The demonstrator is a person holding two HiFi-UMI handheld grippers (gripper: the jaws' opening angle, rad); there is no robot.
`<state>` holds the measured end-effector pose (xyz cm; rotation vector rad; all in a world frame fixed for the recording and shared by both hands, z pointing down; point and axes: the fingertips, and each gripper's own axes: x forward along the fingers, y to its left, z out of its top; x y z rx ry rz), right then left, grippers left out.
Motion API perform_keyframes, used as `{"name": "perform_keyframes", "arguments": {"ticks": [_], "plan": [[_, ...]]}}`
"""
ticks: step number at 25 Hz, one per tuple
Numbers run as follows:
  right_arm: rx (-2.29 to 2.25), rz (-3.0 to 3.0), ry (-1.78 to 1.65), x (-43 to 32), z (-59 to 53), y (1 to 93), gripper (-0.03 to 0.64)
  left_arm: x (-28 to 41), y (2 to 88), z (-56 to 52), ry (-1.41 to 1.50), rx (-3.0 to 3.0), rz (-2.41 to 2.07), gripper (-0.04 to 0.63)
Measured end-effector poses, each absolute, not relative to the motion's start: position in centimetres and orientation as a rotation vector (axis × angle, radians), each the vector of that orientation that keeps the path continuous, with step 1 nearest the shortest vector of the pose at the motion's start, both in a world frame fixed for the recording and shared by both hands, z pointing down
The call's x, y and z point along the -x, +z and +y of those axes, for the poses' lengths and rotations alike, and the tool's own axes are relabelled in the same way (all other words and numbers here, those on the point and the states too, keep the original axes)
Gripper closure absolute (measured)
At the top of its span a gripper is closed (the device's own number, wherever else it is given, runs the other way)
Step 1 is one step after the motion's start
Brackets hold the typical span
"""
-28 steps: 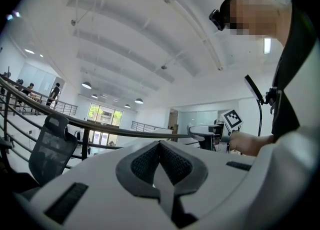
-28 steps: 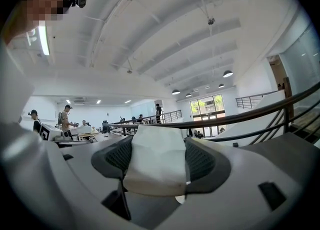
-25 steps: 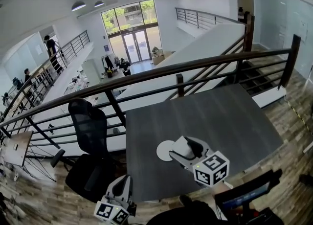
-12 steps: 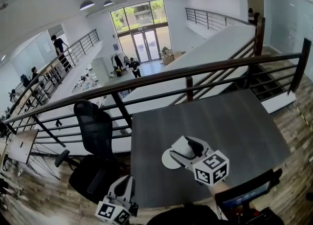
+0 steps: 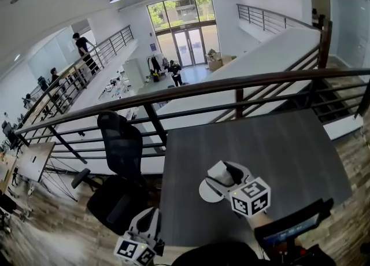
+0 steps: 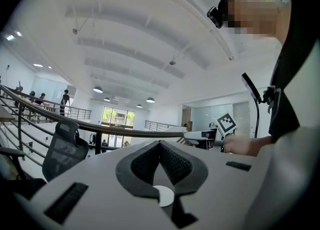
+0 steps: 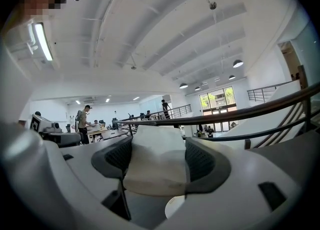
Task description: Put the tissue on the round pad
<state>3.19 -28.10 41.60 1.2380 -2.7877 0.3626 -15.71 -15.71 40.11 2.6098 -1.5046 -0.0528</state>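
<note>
My right gripper (image 5: 222, 176) is shut on the white tissue (image 5: 218, 170), low over the dark grey table (image 5: 277, 149). The round white pad (image 5: 206, 193) lies flat just below and to the left of the jaws, partly hidden by them. In the right gripper view the tissue (image 7: 157, 156) is a folded white wad that fills the gap between the two dark pads of that gripper (image 7: 159, 146). The left gripper (image 5: 148, 215) hangs off the table's front left corner, jaws shut on nothing. In its own view this gripper (image 6: 160, 145) shows its pads meeting at the tips.
A black office chair (image 5: 120, 142) stands left of the table. A dark metal railing (image 5: 231, 84) runs along the table's far edge, with an open drop to a lower floor behind it. A black device with a screen (image 5: 288, 230) sits at the near right.
The head view has swung left and down. The right gripper holds the tissue in nearly the same place over the pad's right part. The left gripper has hardly moved.
</note>
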Motion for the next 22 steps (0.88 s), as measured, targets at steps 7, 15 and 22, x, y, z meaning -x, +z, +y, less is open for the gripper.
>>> {"name": "perform_keyframes", "arguments": {"ticks": [7, 15, 22], "plan": [[-1.152, -2.774, 0.433, -1.6, -30.5, 45.4, 0.285, 15.9, 40.5, -16.8, -0.019, -2.575, -1.564, 0.592], [-1.059, -2.702, 0.509, -0.9, -32.5, 51.0, 0.285, 15.3, 40.8, -17.0, 0.019, -2.515, -1.625, 0.592], [-1.030, -2.623, 0.561, -1.0, -33.6, 55.7, 0.285, 15.6, 40.9, -16.3, 0.058, -2.437, -1.697, 0.592]]}}
